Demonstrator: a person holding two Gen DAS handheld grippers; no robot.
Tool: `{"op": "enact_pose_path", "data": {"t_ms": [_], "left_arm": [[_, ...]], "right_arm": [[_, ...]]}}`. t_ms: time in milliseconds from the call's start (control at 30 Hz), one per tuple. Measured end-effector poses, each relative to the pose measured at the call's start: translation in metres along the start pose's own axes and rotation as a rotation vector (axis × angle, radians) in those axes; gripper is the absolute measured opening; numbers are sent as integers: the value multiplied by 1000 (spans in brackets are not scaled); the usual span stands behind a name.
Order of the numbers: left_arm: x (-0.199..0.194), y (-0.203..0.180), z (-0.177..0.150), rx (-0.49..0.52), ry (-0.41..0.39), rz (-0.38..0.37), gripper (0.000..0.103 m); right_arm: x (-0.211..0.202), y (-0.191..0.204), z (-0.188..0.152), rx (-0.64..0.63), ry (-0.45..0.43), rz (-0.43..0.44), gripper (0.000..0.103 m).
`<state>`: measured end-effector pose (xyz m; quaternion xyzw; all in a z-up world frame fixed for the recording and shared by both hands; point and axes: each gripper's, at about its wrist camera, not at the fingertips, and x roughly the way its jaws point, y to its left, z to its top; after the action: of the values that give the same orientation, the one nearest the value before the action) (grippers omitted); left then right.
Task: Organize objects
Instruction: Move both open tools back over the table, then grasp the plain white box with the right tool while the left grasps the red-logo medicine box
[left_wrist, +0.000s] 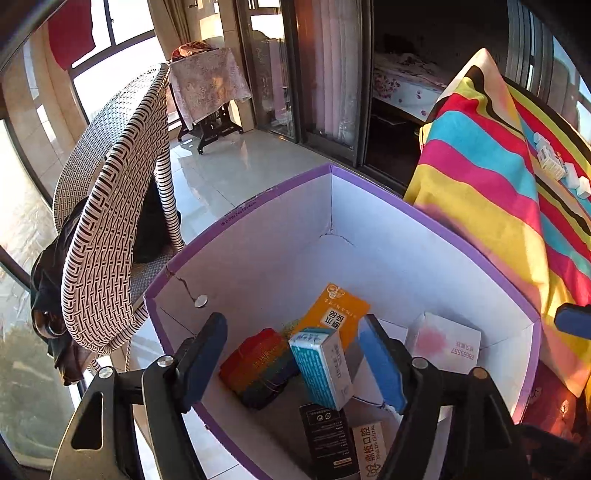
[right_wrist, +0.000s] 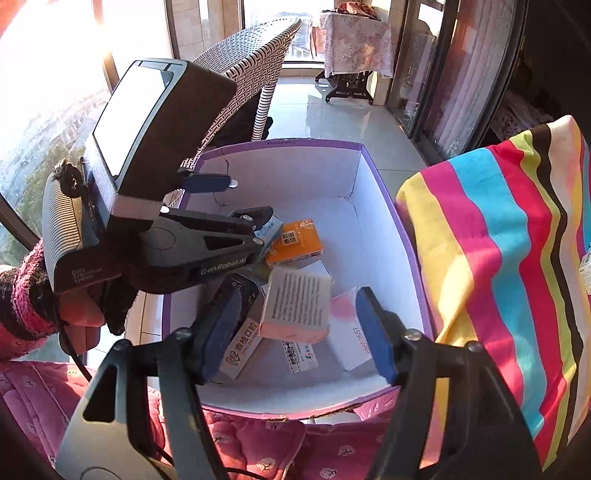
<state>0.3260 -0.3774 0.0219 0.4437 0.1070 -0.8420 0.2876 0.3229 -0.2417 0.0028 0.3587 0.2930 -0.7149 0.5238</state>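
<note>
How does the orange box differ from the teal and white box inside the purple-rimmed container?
The orange rectangular carton leans back at the far side of the purple-rimmed white container, its broad face showing. The teal and white carton stands tilted nearer the left gripper, between its open jaws and untouched by them. The orange one shows a white label with dark characters; the teal one has small print along its white side. Both are small printed cartons resting among other packages.

the purple-rimmed box (right_wrist: 373, 173) just ahead of the grippers carries it all: orange box (right_wrist: 295, 242), teal carton (left_wrist: 321, 365), rainbow mesh pouch (left_wrist: 258, 365), black box (left_wrist: 327, 435), white boxes piled loosely inside.
</note>
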Motion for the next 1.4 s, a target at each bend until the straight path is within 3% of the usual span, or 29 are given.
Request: {"op": "enact_pose_path", "data": {"t_ms": [167, 300, 433, 533, 700, 833, 1033, 1267, 1333, 1400], "left_arm": [[-16, -55, 18, 83, -31, -133, 82], [-28, -141, 35, 212, -21, -342, 83], [-36, -236, 57, 297, -35, -522, 83], [-31, -310, 78, 390, -100, -554, 84], [11, -398, 110, 451, -71, -515, 84], [35, -415, 121, 430, -41, -495, 85], [35, -411, 119, 421, -39, -529, 91], [37, -414, 122, 415, -29, -538, 98], [37, -414, 122, 417, -30, -533, 98], [38, -415, 122, 419, -30, -529, 98]], "right_arm": [[-33, -64, -25, 150, -69, -137, 72], [-64, -151, -62, 392, -124, -295, 85], [-85, -237, -115, 663, -105, -412, 86], [-99, -282, -150, 793, -105, -468, 86], [-104, -354, -180, 844, -58, -553, 86], [-92, -413, -180, 852, -15, -593, 85], [-72, -490, -157, 859, -14, -643, 86], [-54, -547, -130, 844, -16, -683, 84], [-55, -545, -132, 848, -2, -684, 41], [-64, -532, -139, 882, -43, -645, 39]]}}
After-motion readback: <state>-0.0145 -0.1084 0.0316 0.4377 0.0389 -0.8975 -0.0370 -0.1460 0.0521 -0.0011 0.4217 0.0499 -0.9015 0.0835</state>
